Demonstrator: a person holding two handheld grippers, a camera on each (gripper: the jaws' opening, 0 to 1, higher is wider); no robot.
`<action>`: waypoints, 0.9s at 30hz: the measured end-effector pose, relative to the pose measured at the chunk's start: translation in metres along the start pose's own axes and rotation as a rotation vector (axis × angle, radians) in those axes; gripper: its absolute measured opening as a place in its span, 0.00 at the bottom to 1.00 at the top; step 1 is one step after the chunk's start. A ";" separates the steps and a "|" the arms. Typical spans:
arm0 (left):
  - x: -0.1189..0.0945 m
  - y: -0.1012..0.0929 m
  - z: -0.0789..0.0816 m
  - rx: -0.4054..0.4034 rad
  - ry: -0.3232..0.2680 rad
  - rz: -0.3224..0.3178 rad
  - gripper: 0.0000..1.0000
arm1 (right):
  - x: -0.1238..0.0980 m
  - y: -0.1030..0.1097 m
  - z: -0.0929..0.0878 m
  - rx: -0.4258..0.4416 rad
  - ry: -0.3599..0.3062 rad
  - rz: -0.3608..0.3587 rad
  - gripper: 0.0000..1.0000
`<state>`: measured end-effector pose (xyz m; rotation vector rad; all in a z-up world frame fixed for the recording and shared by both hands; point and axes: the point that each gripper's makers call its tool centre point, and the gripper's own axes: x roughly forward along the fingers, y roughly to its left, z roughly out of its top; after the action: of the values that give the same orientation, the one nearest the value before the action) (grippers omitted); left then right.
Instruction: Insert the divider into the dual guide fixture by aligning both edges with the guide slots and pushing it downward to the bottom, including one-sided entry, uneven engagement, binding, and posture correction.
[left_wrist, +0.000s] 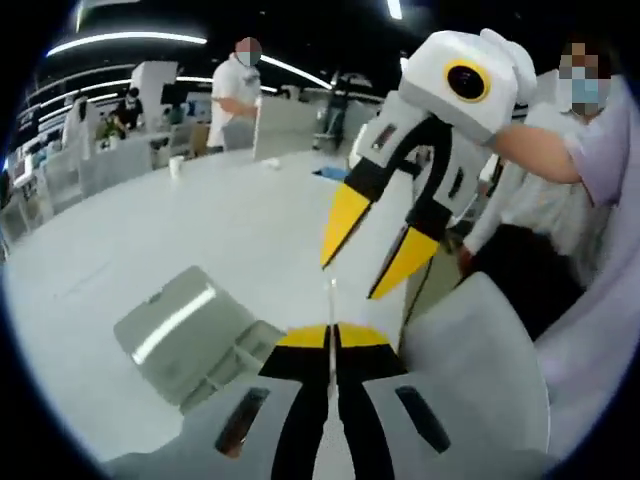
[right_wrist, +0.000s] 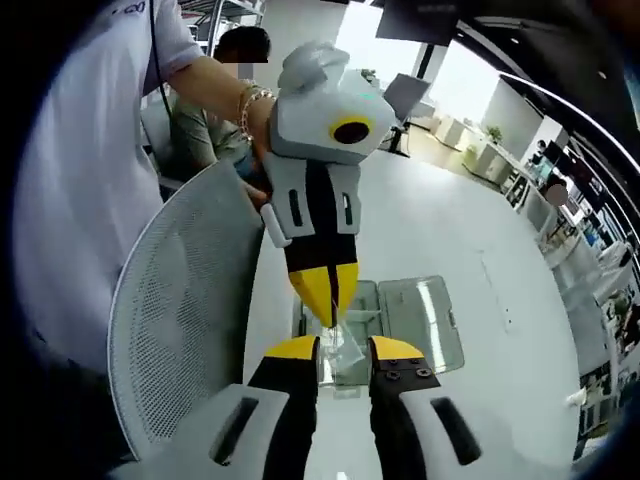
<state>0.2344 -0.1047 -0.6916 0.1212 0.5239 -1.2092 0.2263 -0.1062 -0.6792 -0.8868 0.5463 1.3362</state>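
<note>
My left gripper (left_wrist: 332, 336) is shut on a thin clear divider (left_wrist: 332, 300), seen edge-on above its yellow tips. In the right gripper view the left gripper (right_wrist: 328, 305) points down, holding the divider (right_wrist: 345, 355) over the clear dual guide fixture (right_wrist: 410, 315) on the white table. My right gripper (right_wrist: 343, 350) is open, its jaws standing either side of the divider's lower part; whether they touch it I cannot tell. In the left gripper view the right gripper (left_wrist: 347, 281) hangs open just beyond the divider. The fixture (left_wrist: 185, 325) lies lower left there.
A grey mesh chair back (right_wrist: 180, 330) stands close beside the table (right_wrist: 470, 220); the chair (left_wrist: 480, 360) is also in the left gripper view. The person holding the grippers is next to it. Other people and desks are in the background beyond the white table (left_wrist: 150, 230).
</note>
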 end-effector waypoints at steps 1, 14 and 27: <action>0.001 -0.001 0.001 0.007 0.002 -0.005 0.00 | 0.001 -0.001 0.001 -0.006 0.003 0.005 0.13; 0.005 -0.009 -0.006 0.123 0.053 -0.037 0.00 | 0.017 0.009 -0.013 -0.083 0.108 0.135 0.01; 0.007 -0.009 -0.017 0.177 0.091 -0.051 0.00 | 0.030 0.019 -0.022 -0.089 0.136 0.186 0.00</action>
<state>0.2221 -0.1077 -0.7075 0.3166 0.5008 -1.3038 0.2167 -0.1058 -0.7197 -1.0250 0.6924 1.4850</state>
